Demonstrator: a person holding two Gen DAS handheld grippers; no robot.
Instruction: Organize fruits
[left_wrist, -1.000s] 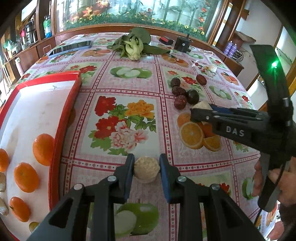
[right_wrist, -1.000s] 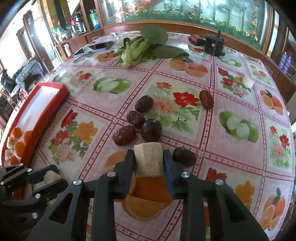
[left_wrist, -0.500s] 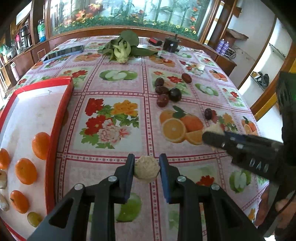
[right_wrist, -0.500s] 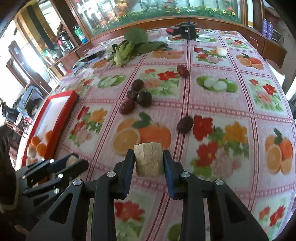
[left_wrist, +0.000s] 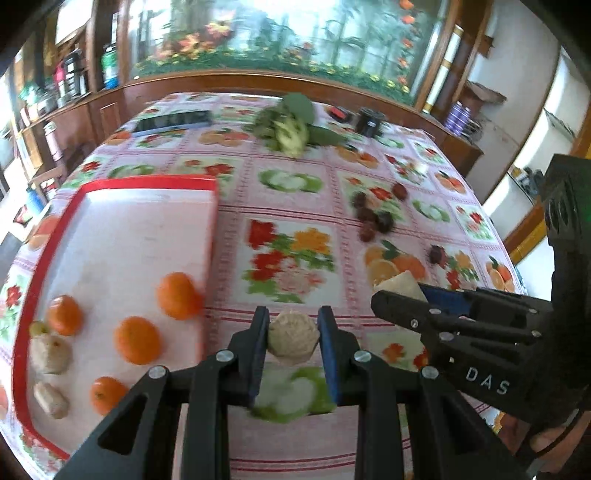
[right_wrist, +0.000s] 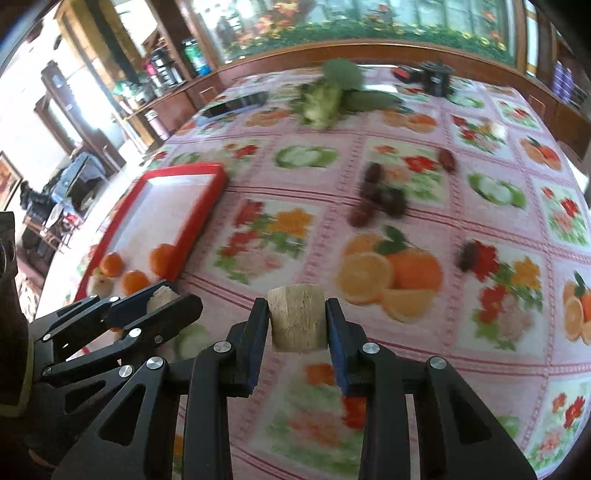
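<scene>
My left gripper (left_wrist: 293, 338) is shut on a beige, rough, rounded piece (left_wrist: 293, 336) and holds it above the tablecloth, just right of the red-rimmed white tray (left_wrist: 22, 325). The tray holds several oranges (left_wrist: 137, 339) and beige pieces (left_wrist: 50, 353). My right gripper (right_wrist: 297, 323) is shut on a tan block-shaped piece (right_wrist: 297, 320), above the cloth. It shows at the right of the left wrist view (left_wrist: 400, 295); the left gripper shows in the right wrist view (right_wrist: 162, 301). Several dark dates (right_wrist: 376, 201) lie mid-table.
A leafy green vegetable (left_wrist: 291, 127), a dark phone-like slab (left_wrist: 173, 121) and a black jar (left_wrist: 369, 122) lie at the far end of the table. One date (right_wrist: 467, 254) lies apart at the right. Cabinets and shelves surround the table.
Both grippers have lifted and swung left toward the tray with their pieces still held. The tray and its oranges now fill more of both views; the dates have receded.
</scene>
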